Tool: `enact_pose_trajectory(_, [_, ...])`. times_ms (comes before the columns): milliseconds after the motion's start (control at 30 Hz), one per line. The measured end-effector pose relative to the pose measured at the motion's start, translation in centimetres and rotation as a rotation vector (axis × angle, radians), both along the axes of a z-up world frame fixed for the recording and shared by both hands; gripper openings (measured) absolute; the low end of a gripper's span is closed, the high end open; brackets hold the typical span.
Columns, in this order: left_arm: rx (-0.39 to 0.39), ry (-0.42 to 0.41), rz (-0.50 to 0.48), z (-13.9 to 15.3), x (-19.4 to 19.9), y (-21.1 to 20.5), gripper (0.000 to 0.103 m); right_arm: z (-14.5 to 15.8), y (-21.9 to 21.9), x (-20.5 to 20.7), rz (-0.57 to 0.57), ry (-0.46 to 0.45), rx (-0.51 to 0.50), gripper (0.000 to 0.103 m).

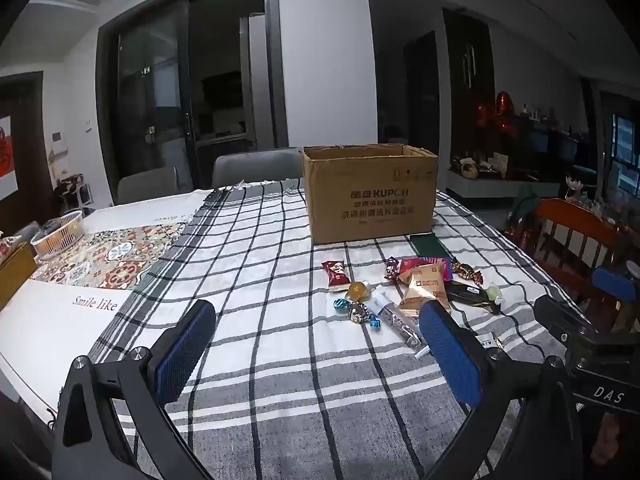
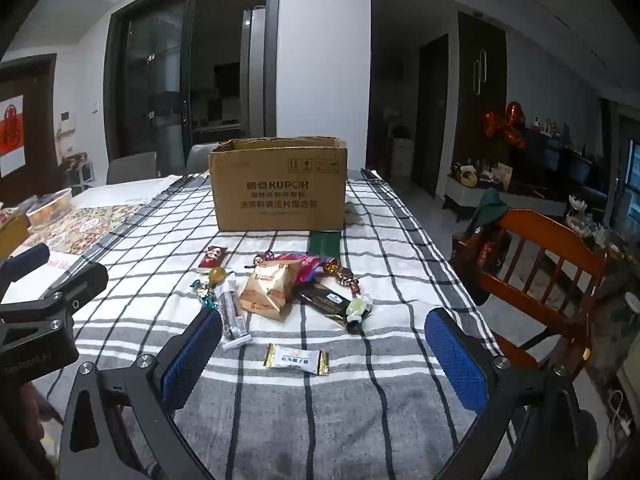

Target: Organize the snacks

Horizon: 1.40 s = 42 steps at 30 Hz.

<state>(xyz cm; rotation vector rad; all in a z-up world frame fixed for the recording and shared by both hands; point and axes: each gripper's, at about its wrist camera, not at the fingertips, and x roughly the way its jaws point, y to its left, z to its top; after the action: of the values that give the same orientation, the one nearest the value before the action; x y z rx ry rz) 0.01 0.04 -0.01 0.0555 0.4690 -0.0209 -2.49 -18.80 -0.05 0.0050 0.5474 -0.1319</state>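
Note:
An open cardboard box [image 1: 370, 194] [image 2: 279, 184] stands on the checked tablecloth [image 1: 280, 272] [image 2: 400, 240]. In front of it lies a loose heap of snacks: a tan biscuit bag [image 2: 269, 288] [image 1: 424, 286], a red packet [image 1: 336, 274] [image 2: 213, 258], a black bar [image 2: 326, 300], a clear stick pack [image 2: 232, 316] and several wrapped candies. A white candy with gold ends [image 2: 297, 359] lies alone, nearest my right gripper [image 2: 323, 354], which is open and empty above the cloth. My left gripper [image 1: 318, 344] is open too, with nothing in it, left of the heap.
A dark green flat packet [image 2: 325, 242] lies by the box. A white basket [image 1: 60, 232] sits on a patterned mat [image 1: 112, 256] at the left. A wooden chair [image 2: 540, 264] stands off the table's right edge. Grey chairs [image 1: 256, 166] stand behind the table.

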Motion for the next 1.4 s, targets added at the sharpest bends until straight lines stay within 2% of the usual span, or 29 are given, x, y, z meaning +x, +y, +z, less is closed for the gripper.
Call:
enact_pose_trajectory(267, [0.010, -0.028, 0.004, 0.24, -0.51, 0.15, 0.103, 0.11, 0.06, -0.05, -0.001, -0.003, 0.000, 0.102])
enact_pose_trajectory(1400, [0.010, -0.028, 0.009, 0.52, -0.52, 0.07, 0.103, 0.21, -0.01, -0.11, 0.000, -0.013, 0.005, 0.102])
